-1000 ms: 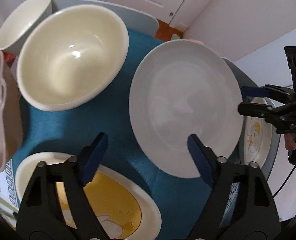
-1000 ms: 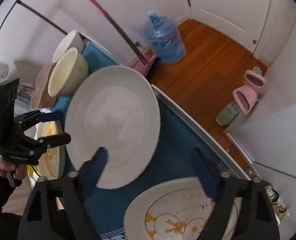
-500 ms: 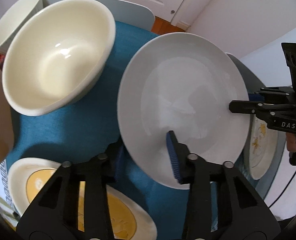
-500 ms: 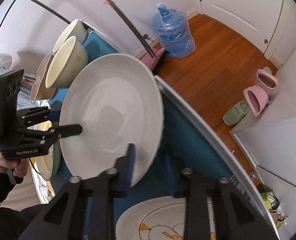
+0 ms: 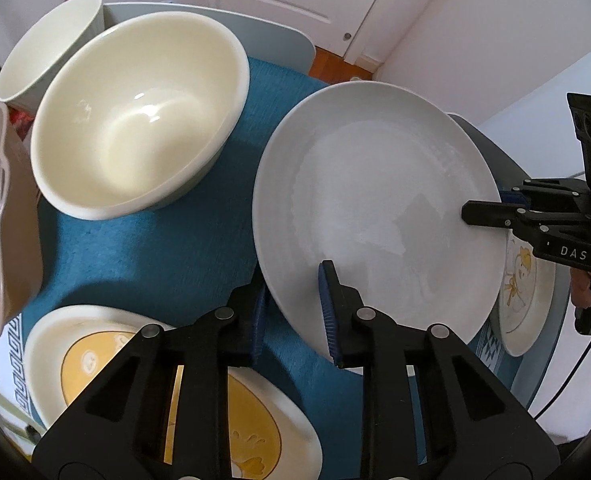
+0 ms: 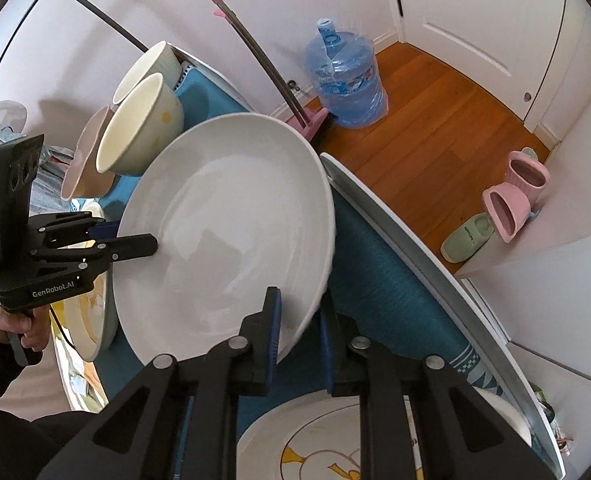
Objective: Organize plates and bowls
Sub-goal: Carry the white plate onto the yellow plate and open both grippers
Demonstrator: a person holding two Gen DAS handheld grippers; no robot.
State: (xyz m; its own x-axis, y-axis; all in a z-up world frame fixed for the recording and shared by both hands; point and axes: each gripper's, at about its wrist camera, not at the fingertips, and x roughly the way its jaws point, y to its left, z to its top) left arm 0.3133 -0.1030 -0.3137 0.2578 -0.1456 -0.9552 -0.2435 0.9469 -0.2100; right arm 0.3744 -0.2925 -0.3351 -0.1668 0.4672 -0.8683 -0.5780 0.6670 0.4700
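Blue-matted counter (image 5: 155, 240) carries the white plate (image 5: 375, 208) at frame centre. My left gripper (image 5: 295, 328) and right gripper (image 6: 299, 336) have just been closing and now clamp opposite rims. Lift both evenly, keeping clear of the cream bowl (image 5: 135, 112).

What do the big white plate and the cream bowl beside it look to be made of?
White plate: probably glazed ceramic or porcelain, smooth with a soft sheen and faint reflections. Cream bowl: looks like glossy glazed ceramic, with sharp highlights inside and a thick rounded rim. Melamine cannot be ruled out by look alone.
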